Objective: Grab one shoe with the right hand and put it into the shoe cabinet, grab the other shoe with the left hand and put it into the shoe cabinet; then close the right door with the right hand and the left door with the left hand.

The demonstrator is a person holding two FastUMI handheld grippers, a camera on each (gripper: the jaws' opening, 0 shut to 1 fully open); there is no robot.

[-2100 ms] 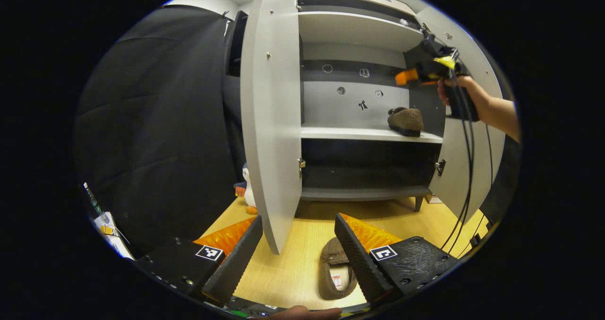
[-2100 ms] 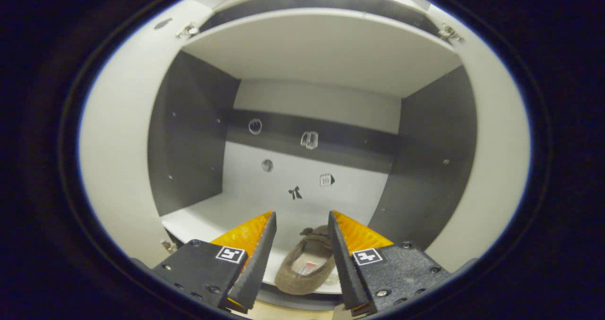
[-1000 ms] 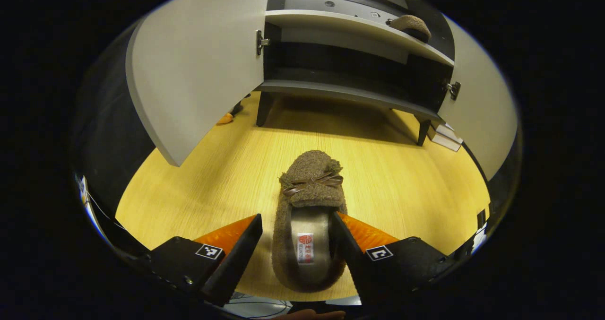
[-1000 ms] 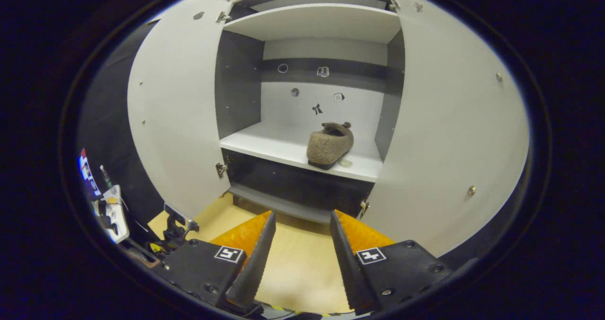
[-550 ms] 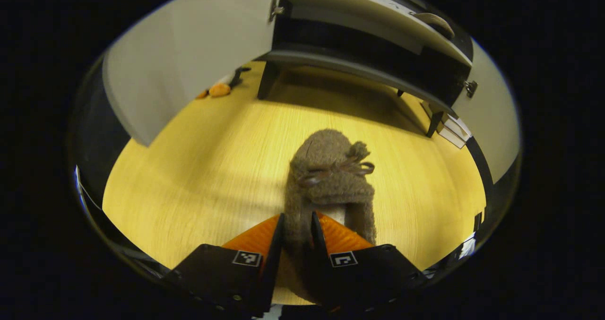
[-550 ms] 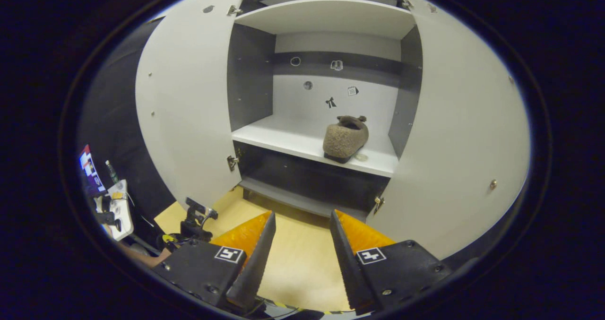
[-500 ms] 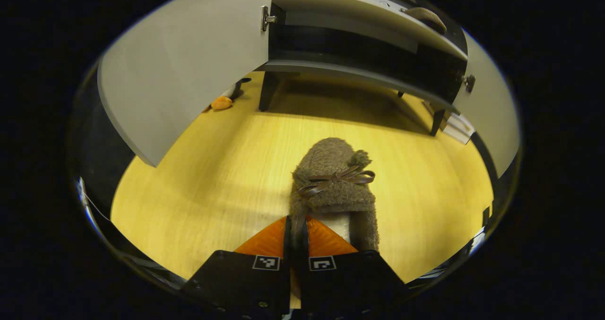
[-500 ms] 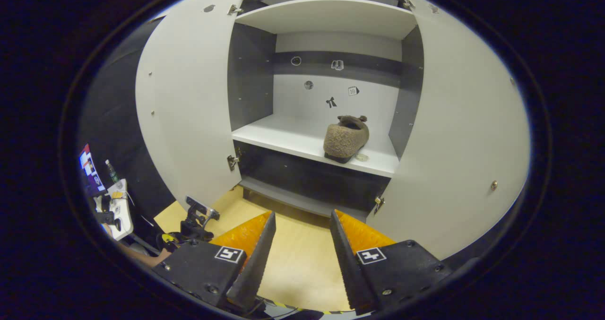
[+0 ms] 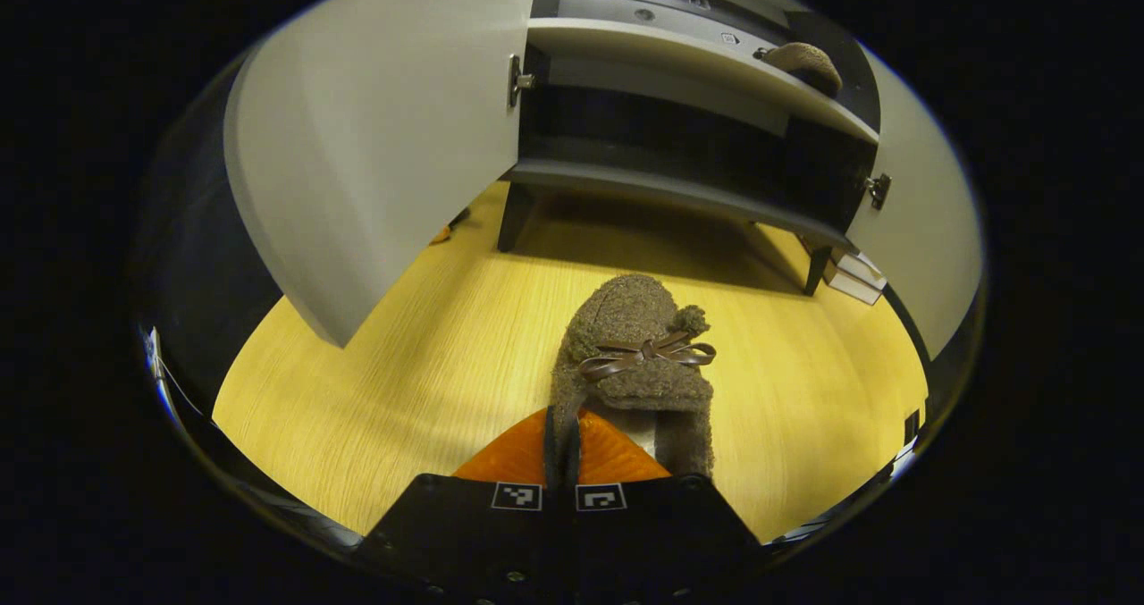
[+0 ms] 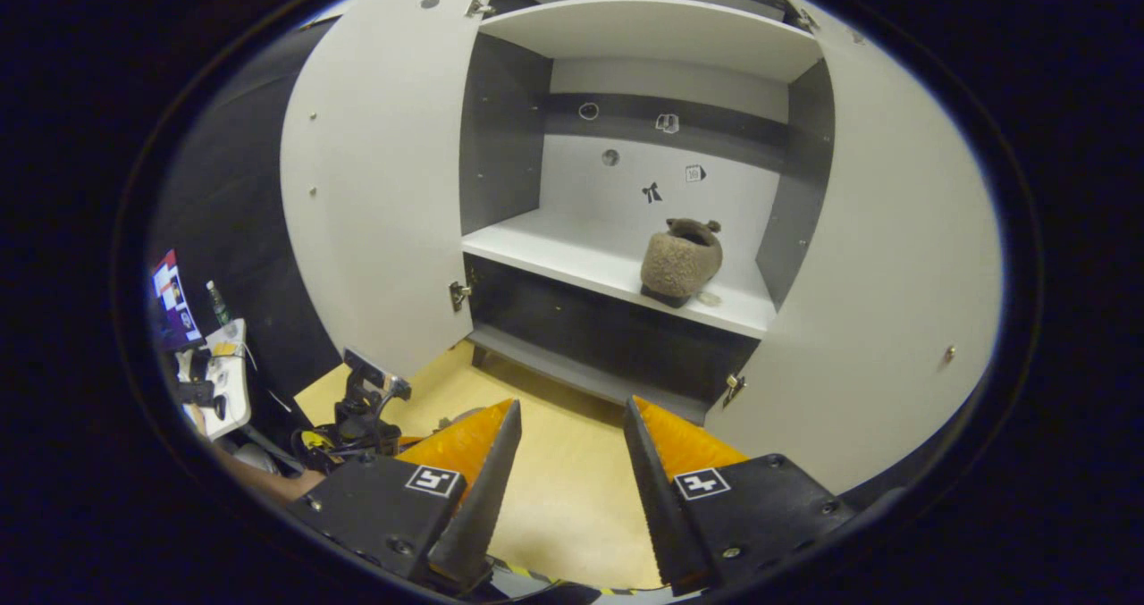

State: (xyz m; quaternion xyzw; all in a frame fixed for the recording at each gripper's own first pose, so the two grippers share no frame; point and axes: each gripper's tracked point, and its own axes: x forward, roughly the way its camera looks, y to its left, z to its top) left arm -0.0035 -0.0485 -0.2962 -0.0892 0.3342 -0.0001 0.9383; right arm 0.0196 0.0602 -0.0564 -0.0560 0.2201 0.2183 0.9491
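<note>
Lifted a little nearer the cabinet than half a second before, the second shoe (image 9: 636, 355) hung over the wooden floor (image 9: 429, 364), pinched by the left gripper (image 9: 563, 462) — its two fingers drawn almost together on one side wall of the slipper near the heel, with the toe and its bow pointing toward the shoe cabinet (image 9: 679, 189). The first shoe (image 10: 681, 261) already sat on the middle shelf (image 10: 572, 256), toward its right end. The right gripper (image 10: 565, 471) hovered out in front of the cabinet with its fingers spread wide and nothing between them. Both doors stood open — the left door (image 9: 375, 140) swung well out, the right door (image 10: 894, 274) likewise.

The grip looked the weak point: a thin, soft wall of fuzzy fabric, held to one side, could let the shoe sag, twist or slip free on the way up. A drooping toe might also catch the shelf's front edge, or the swing might clip the left door's lower corner.
</note>
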